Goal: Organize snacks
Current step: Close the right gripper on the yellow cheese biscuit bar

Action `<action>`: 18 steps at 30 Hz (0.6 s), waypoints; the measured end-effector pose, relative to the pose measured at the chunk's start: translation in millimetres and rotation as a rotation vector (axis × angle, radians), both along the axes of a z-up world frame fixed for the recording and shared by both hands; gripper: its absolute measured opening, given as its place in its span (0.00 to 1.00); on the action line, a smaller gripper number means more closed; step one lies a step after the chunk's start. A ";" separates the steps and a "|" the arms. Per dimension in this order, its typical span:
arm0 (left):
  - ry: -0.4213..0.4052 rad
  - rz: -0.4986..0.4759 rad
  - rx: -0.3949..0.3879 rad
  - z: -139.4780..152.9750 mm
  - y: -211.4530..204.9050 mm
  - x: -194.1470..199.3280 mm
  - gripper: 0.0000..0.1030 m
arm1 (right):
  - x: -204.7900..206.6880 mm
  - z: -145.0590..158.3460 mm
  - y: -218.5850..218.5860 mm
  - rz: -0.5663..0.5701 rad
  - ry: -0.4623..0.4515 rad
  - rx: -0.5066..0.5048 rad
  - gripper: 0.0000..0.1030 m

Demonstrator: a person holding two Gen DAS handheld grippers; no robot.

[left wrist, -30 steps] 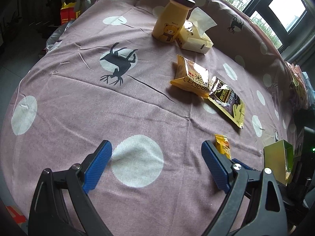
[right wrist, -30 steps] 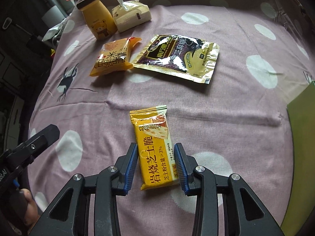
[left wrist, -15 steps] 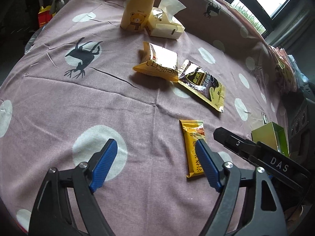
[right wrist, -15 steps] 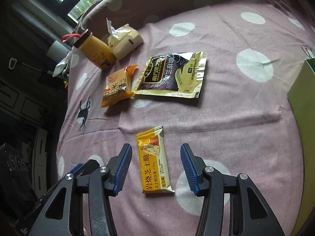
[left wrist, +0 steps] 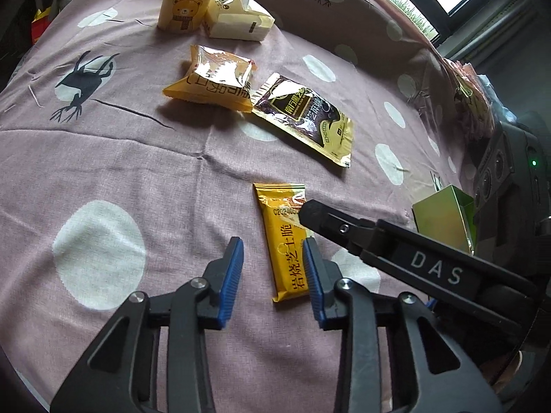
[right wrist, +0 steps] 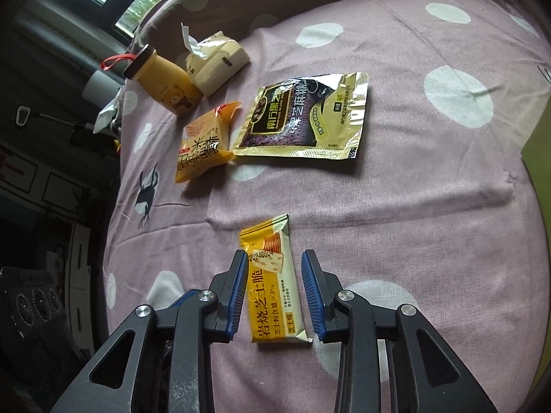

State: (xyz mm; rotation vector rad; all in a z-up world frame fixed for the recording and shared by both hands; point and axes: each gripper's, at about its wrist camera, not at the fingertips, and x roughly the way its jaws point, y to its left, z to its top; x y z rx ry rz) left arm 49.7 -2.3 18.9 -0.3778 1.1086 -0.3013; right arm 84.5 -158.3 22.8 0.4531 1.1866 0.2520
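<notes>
A flat yellow cracker packet (left wrist: pixel 284 241) (right wrist: pixel 272 296) lies on the mauve dotted cloth (left wrist: pixel 103 172). Both grippers are at it. My left gripper (left wrist: pixel 273 275) is closing: its right pad is at the packet's right edge, its left pad stands clear of it, and only the packet's lower part is between the pads. My right gripper (right wrist: pixel 275 292) is also closing, with a pad along each long side of the packet, which still lies flat. Its black finger (left wrist: pixel 344 229) crosses the packet's top in the left wrist view. Beyond lie a puffy yellow snack bag (left wrist: pixel 213 82) (right wrist: pixel 203 144) and a black-and-gold sachet (left wrist: pixel 306 117) (right wrist: pixel 303 117).
At the far end stand a yellow bear bottle (left wrist: pixel 184 3) (right wrist: pixel 165 86) and a tissue pack (left wrist: pixel 237 20) (right wrist: pixel 217 65). An open green box (left wrist: pixel 444 220) (right wrist: pixel 540 137) sits at the right edge. Dark furniture lies past the table's left side.
My left gripper moved right over the cloth to the cracker packet and its jaws narrowed a lot. My right gripper stayed over the packet, rolled a little, opened wider, then narrowed again.
</notes>
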 end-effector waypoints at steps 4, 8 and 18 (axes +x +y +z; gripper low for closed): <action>0.015 0.000 -0.020 -4.3 -2.9 1.6 0.24 | 3.1 -6.8 3.4 0.010 0.020 0.010 0.34; 0.042 -0.019 -0.041 -9.5 -5.2 3.5 0.24 | 5.1 -12.8 2.1 0.010 0.044 0.018 0.34; 0.014 -0.044 -0.081 -0.9 -8.1 -1.6 0.23 | 1.7 -7.7 4.9 0.022 0.030 0.049 0.34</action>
